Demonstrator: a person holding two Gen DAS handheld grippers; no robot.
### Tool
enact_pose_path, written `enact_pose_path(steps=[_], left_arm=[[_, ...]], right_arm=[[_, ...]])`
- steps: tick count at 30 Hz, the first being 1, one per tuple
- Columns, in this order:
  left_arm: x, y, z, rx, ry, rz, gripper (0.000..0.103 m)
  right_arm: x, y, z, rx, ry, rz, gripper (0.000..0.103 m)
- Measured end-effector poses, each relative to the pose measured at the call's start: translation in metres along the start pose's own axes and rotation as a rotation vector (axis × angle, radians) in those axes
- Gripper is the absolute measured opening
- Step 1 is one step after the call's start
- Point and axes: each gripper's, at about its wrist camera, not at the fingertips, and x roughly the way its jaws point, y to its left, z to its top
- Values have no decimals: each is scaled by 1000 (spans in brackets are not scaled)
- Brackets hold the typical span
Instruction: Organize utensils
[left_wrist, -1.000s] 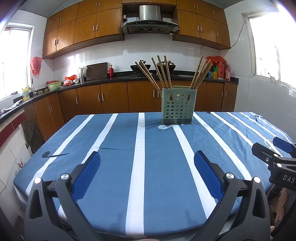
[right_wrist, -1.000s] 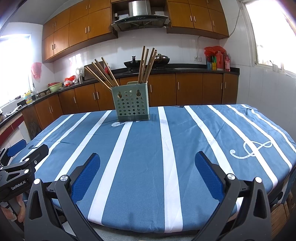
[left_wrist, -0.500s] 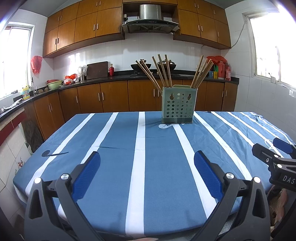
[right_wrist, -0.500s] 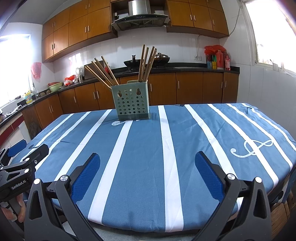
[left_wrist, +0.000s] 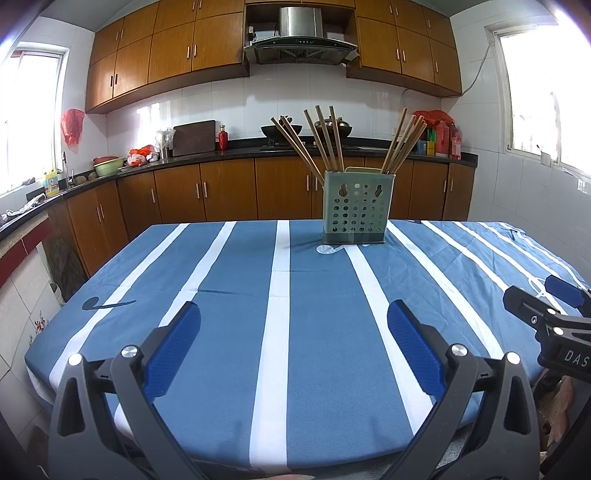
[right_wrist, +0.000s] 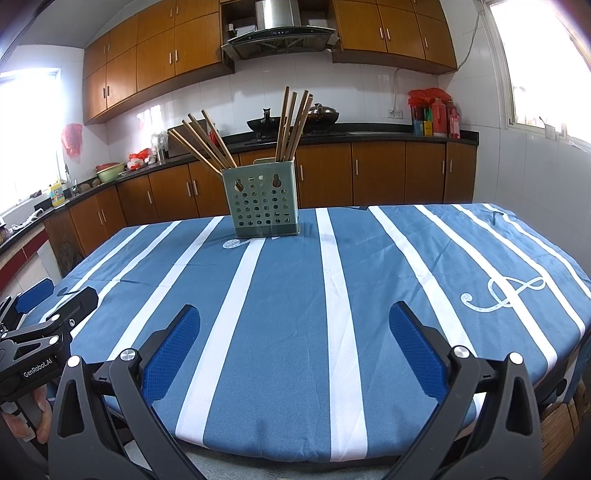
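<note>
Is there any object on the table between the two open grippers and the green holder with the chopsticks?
Nothing visible. Between the left gripper, the right gripper and the green holder lies only the bare striped tablecloth. The chopsticks stand inside the holder, leaning outward.
</note>
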Motion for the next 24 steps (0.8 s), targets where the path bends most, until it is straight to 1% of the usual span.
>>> enact_pose_path(steps=[16,24], left_arm=[[0,-2,-1,-1,3,-1,99],[-1,-6,-7,-8,8,-3,99]], right_arm=[[0,2,-1,2,2,0,101],[0,1,0,2,3,0,101]])
